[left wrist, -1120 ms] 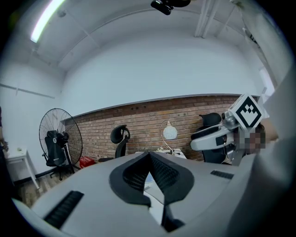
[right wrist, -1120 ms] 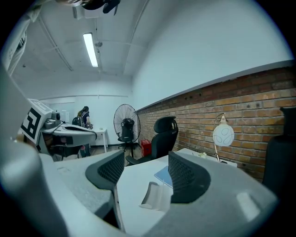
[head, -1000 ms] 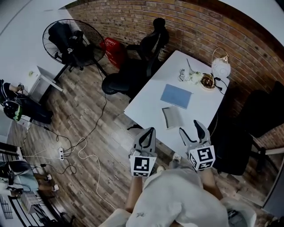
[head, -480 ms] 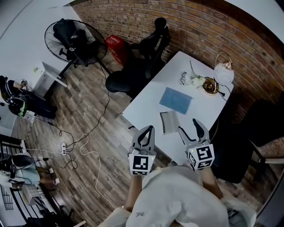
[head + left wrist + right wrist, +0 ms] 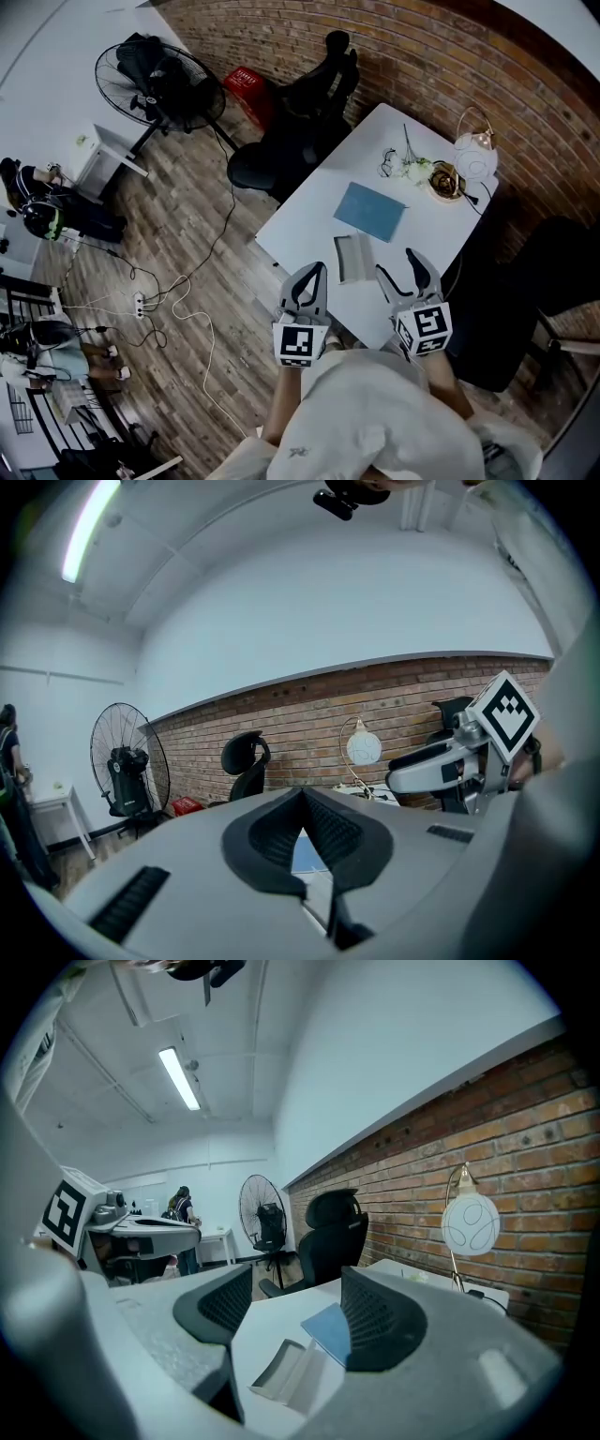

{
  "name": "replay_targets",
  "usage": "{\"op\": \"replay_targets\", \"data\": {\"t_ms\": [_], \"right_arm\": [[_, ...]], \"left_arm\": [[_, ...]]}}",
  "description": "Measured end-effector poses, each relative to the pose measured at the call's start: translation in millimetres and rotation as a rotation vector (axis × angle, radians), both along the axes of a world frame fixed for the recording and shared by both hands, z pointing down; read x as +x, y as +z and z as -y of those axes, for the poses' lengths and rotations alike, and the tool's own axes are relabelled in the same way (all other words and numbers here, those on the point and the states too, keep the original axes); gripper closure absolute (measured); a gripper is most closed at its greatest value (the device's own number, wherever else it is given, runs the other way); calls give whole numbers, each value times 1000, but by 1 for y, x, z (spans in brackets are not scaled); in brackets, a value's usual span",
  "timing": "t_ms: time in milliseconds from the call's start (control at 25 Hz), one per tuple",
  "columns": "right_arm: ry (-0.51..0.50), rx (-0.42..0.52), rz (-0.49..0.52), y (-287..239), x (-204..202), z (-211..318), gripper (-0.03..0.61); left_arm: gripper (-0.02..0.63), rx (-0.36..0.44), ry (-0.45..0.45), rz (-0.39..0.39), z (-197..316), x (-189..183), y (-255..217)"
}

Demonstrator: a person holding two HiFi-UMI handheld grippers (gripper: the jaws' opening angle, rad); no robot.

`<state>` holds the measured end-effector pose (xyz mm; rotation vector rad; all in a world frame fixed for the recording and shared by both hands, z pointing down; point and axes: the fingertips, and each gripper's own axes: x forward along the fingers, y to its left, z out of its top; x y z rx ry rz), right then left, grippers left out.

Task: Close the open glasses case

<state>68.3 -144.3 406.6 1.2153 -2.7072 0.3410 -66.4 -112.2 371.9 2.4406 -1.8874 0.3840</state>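
Note:
The open grey glasses case [image 5: 353, 258] lies on the white table [image 5: 309, 220] near its front edge, with its lid folded back; it also shows in the right gripper view as the case [image 5: 289, 1372], just below and ahead of the jaws. My left gripper [image 5: 317, 274] hovers left of the case by the table edge, its jaws shut with nothing between them; its tips [image 5: 302, 799] meet in the left gripper view. My right gripper [image 5: 398, 267] hangs right of the case, open and empty, the gap [image 5: 295, 1283] wide.
A blue pad [image 5: 371, 211] lies beyond the case. Glasses [image 5: 387, 164], a small bowl [image 5: 441, 178] and a globe lamp [image 5: 473, 150] stand at the table's far end by the brick wall. A black office chair [image 5: 291, 141] sits left of the table; a fan [image 5: 155, 80] and floor cables farther left.
The view has shifted slightly, so the table and case sit a little nearer to the grippers. Both grippers keep the same pose and jaw state.

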Motion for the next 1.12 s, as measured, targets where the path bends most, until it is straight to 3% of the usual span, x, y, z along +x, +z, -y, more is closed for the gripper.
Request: {"op": "replay_targets", "data": {"t_ms": [400,1120], "right_arm": [[63,-59,9,30,12,6,285],[178,-171,-77,92,7,26,298]], "left_arm": [[609,-33,51,-28,16,11,30],[609,-167,189,-71,60,7,109]]}}
